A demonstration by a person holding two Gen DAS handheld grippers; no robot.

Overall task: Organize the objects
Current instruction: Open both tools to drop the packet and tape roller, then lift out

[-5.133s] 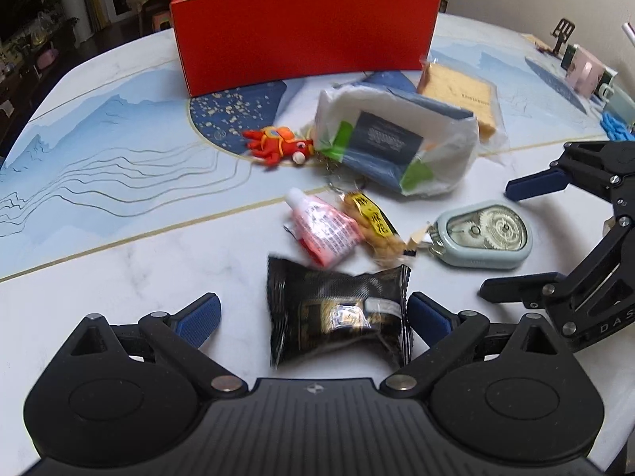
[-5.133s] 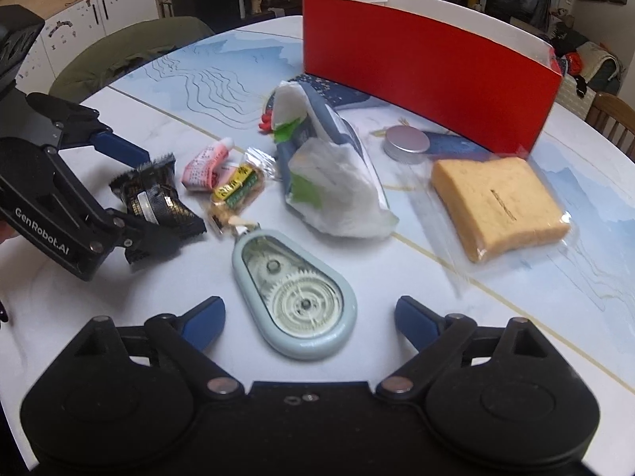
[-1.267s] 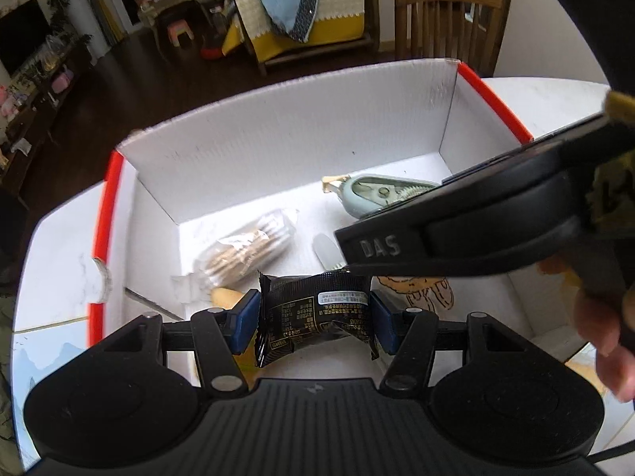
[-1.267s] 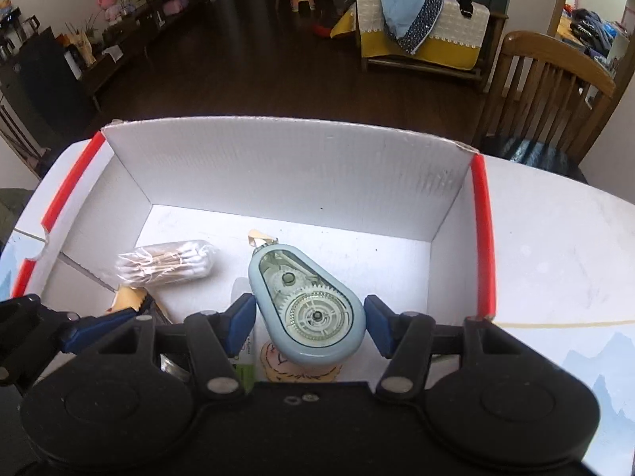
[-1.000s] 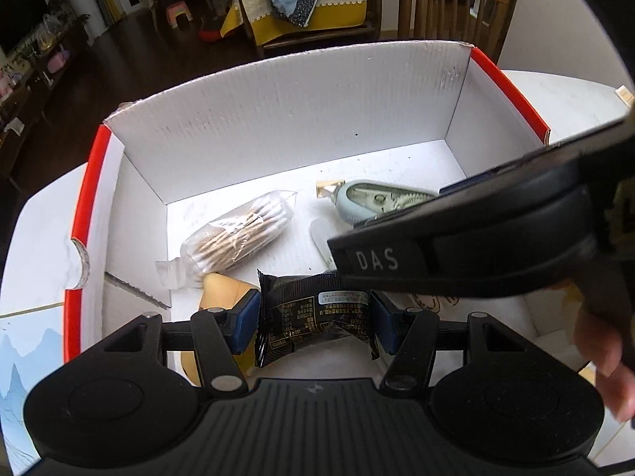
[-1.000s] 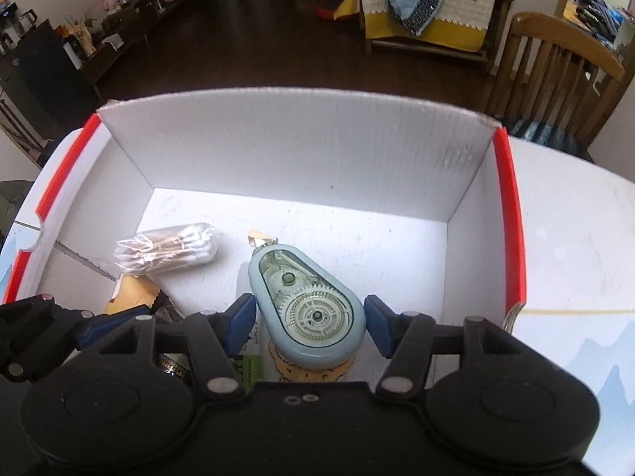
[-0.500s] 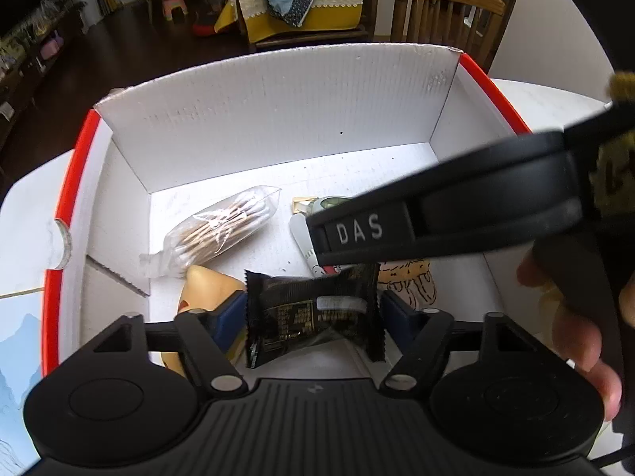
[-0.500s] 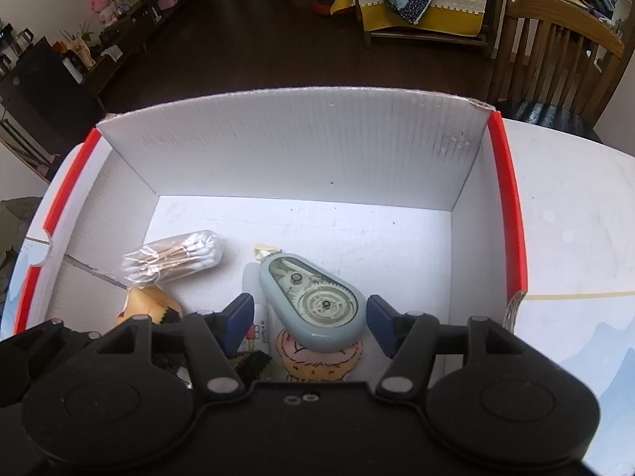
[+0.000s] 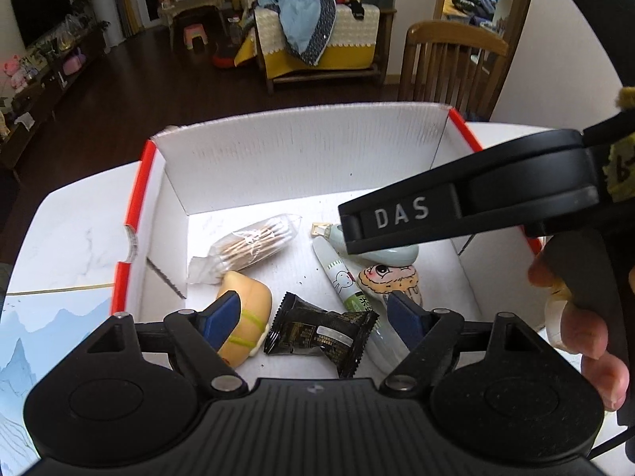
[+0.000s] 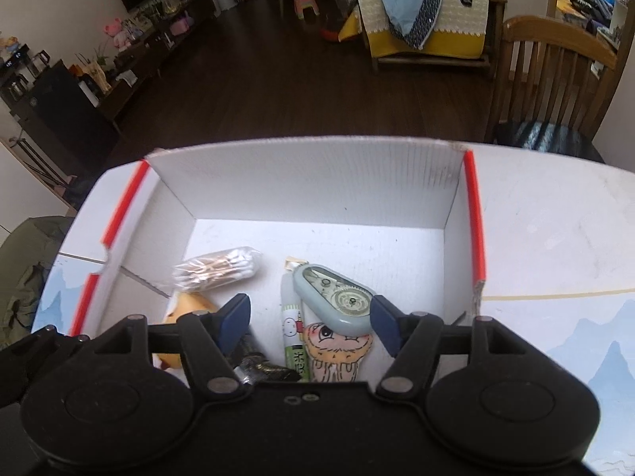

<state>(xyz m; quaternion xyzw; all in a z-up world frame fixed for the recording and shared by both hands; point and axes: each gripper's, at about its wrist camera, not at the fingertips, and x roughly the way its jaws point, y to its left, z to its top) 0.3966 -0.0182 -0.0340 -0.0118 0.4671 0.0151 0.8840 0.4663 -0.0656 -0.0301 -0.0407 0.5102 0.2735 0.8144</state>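
A red box with white inner walls (image 9: pixel 137 202) stands open below both grippers. On its floor lies a black snack packet (image 9: pixel 321 335), loose between the opening jaws of my left gripper (image 9: pixel 313 317), whose pads are clear of it. The pale blue tape dispenser (image 10: pixel 333 297) rests on the floor near a cartoon face patch (image 10: pixel 337 347). Above it hangs my right gripper (image 10: pixel 309 323), jaws opening, pads not touching it. In the left wrist view the right gripper's black housing (image 9: pixel 456 214) hides most of the dispenser.
Inside the box are also a bag of cotton swabs (image 9: pixel 254 244), a yellow soft toy (image 9: pixel 246 301) and a white tube (image 9: pixel 341 281). A person's hand (image 9: pixel 587 317) grips the right tool. A wooden chair (image 10: pixel 555 79) stands beyond the table's far edge.
Both grippers widened and let go: the black packet and the tape dispenser now lie on the box floor. Both grippers have risen away from the box.
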